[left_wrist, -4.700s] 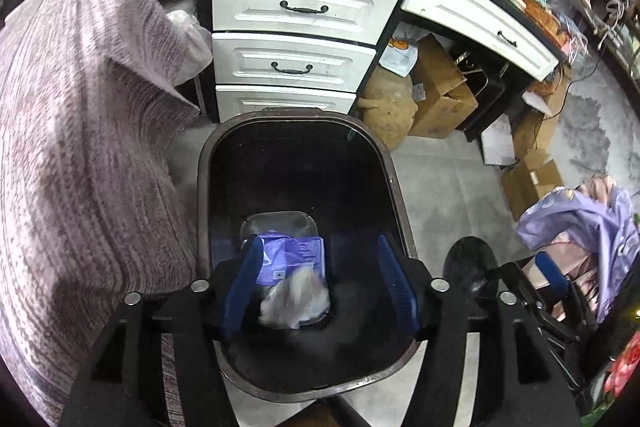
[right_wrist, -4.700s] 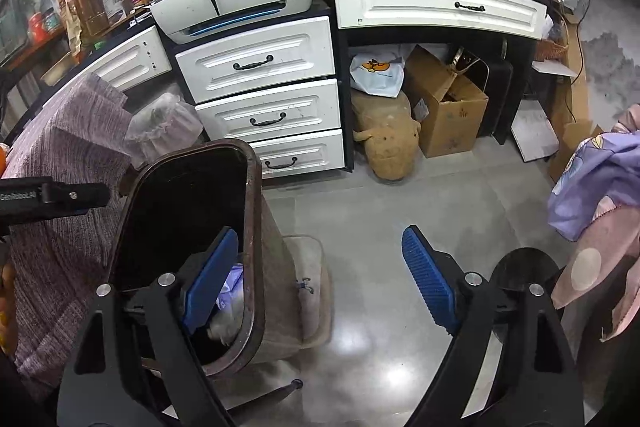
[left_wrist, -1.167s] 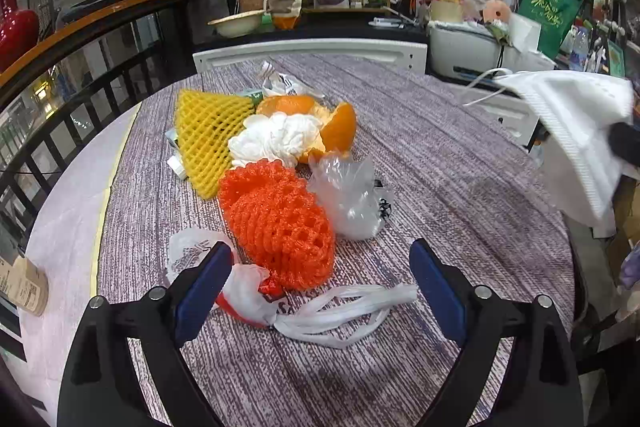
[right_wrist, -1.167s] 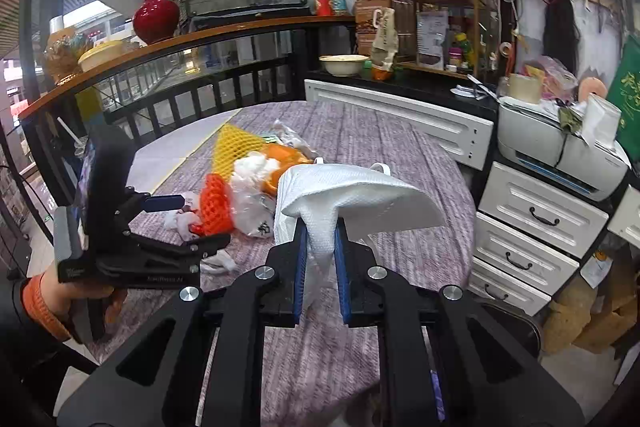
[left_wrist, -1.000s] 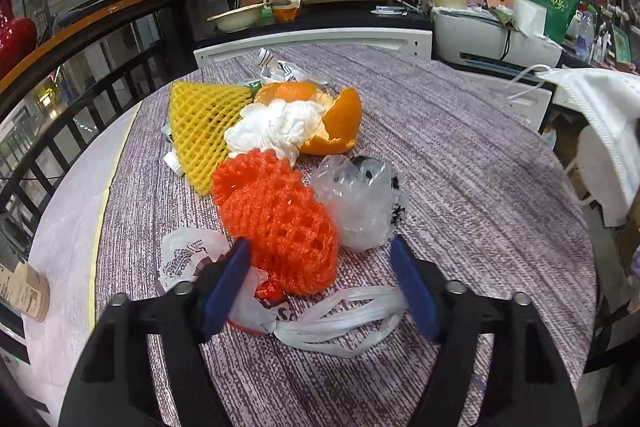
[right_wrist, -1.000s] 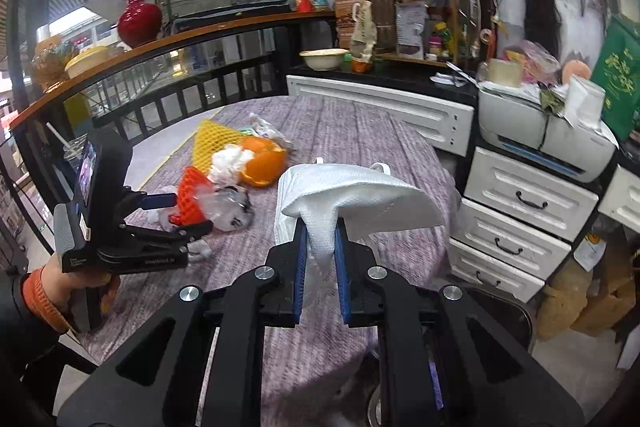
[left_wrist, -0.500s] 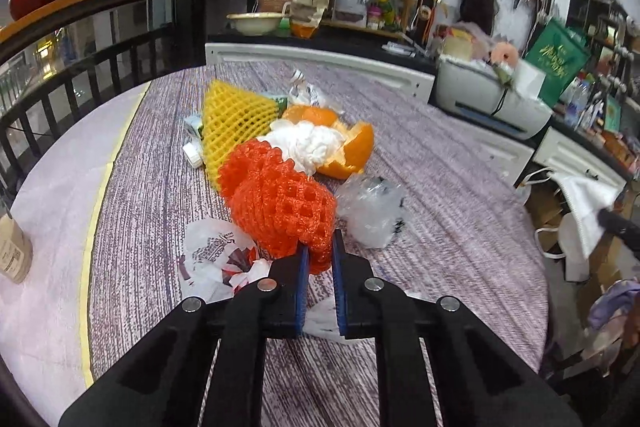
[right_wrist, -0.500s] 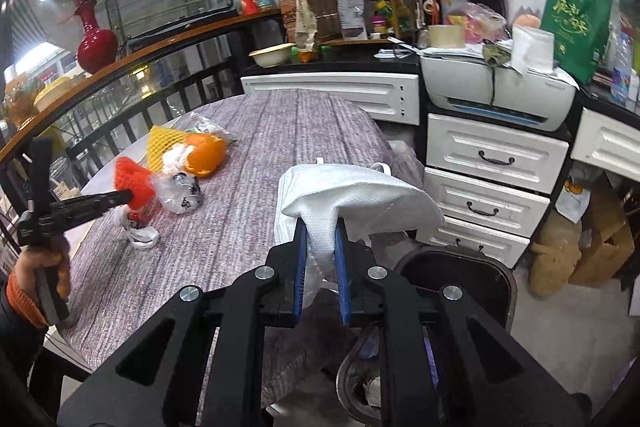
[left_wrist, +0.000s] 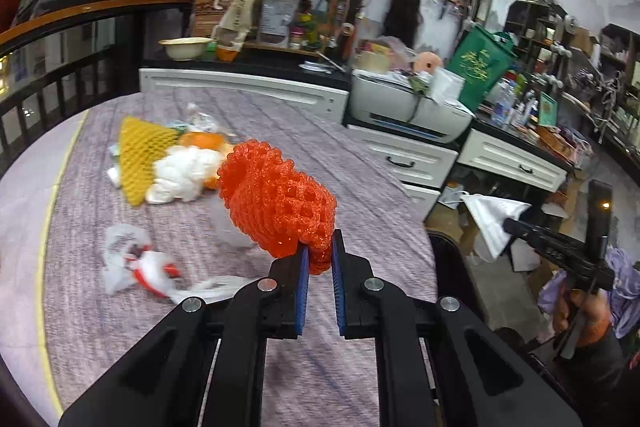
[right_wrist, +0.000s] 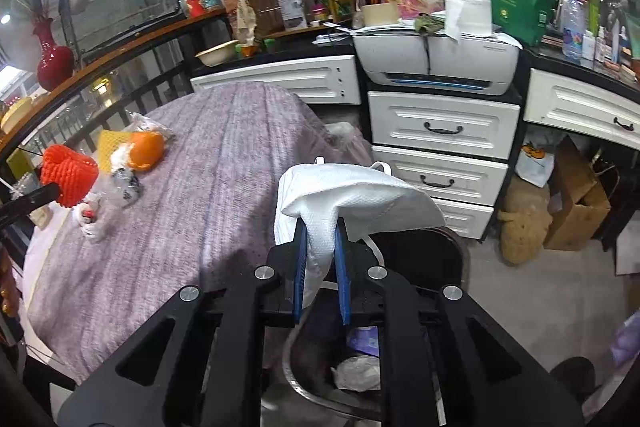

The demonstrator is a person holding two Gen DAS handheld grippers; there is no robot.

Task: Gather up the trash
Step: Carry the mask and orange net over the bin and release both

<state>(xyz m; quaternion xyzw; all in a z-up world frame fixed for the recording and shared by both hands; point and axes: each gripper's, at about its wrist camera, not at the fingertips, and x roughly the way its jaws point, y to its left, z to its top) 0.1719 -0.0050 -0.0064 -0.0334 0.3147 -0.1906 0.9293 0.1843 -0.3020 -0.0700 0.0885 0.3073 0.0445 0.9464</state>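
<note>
The right gripper (right_wrist: 320, 259) is clamped on a white mask (right_wrist: 356, 199) above the bin (right_wrist: 420, 255), which already contains trash. The left gripper (left_wrist: 318, 267) is clenched on the red foam net (left_wrist: 276, 199), raised off the table (left_wrist: 320, 147). Remaining on it: yellow net (left_wrist: 138, 155), orange peel (left_wrist: 200, 141), plastic bags (left_wrist: 132, 259).

The left gripper (left_wrist: 318, 269) points forward and somewhat downward, its blue-padded jaws pinched together on the lower end of an orange foam net (left_wrist: 280, 203), which stands up clear of the fingers; the right gripper (right_wrist: 322, 259) likewise tilts downward, its jaws clamped on the middle fold of a white face mask (right_wrist: 352, 199) that drapes over both fingers; a hand (left_wrist: 580, 311) grips the right gripper's handle from below.
</note>
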